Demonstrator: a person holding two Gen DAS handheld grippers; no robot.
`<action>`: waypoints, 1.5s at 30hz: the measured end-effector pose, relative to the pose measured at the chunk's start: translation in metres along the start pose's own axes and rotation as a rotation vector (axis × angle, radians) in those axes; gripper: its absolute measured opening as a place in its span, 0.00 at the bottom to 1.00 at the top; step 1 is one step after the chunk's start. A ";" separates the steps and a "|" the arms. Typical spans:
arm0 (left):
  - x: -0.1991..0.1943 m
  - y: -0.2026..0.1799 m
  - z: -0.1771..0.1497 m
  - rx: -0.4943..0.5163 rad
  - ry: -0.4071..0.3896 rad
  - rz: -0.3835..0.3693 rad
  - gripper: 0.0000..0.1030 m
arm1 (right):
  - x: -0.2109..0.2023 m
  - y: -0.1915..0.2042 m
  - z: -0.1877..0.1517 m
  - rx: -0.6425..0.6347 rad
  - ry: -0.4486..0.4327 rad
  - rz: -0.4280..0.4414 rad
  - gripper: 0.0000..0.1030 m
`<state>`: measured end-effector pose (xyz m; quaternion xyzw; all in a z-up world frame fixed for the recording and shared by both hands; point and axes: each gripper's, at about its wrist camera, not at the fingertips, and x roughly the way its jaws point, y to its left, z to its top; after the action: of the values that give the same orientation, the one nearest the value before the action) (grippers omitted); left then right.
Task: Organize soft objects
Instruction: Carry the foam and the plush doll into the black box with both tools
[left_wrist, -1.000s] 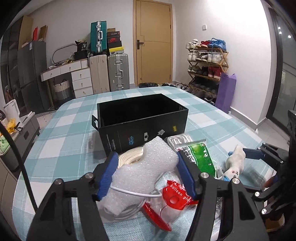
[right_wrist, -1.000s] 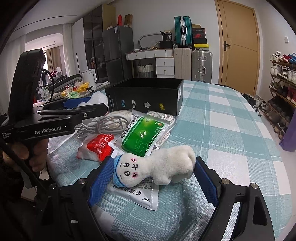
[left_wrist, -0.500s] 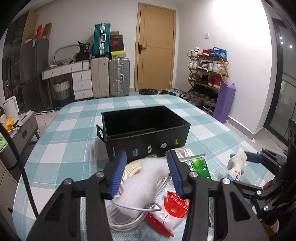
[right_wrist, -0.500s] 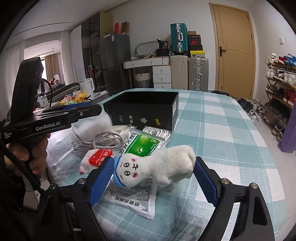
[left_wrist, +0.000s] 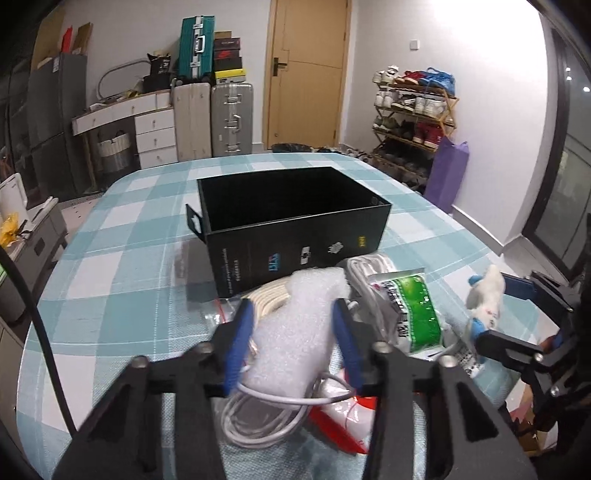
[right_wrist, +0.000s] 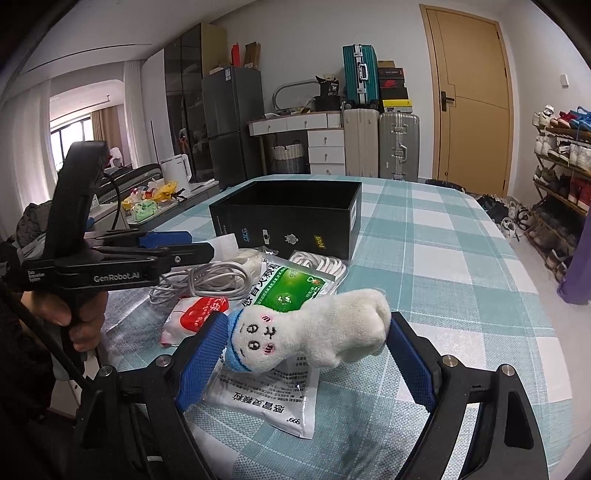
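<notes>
The left gripper (left_wrist: 293, 332) has just squeezed shut on the white squishy foam piece (left_wrist: 303, 325), ready for the empty black box (left_wrist: 291, 218) behind. The right gripper (right_wrist: 306, 354) hugs the fluffy white plush toy (right_wrist: 314, 336) end to end.

A white foam piece (left_wrist: 306, 325), squeezed narrow, sits pinched between blue pads above a coiled white cable (left_wrist: 258, 424). A cream plush toy (right_wrist: 314, 339) with a stitched face and blue cap lies sideways over a white packet (right_wrist: 273, 402), near the open black box (right_wrist: 291, 218)
</notes>
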<state>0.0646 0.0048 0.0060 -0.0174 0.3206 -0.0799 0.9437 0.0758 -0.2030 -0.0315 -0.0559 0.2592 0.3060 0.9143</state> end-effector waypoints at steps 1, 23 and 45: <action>-0.001 0.000 0.000 -0.001 -0.006 -0.001 0.37 | 0.000 0.000 0.000 0.001 0.001 0.001 0.85; -0.034 0.010 0.034 -0.054 -0.124 0.008 0.37 | -0.009 -0.004 0.038 -0.011 -0.082 0.009 0.85; -0.026 0.034 0.077 -0.095 -0.160 0.062 0.37 | 0.009 -0.009 0.116 -0.005 -0.144 0.074 0.85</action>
<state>0.0956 0.0408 0.0795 -0.0584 0.2480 -0.0338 0.9664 0.1385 -0.1757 0.0636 -0.0262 0.1938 0.3433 0.9186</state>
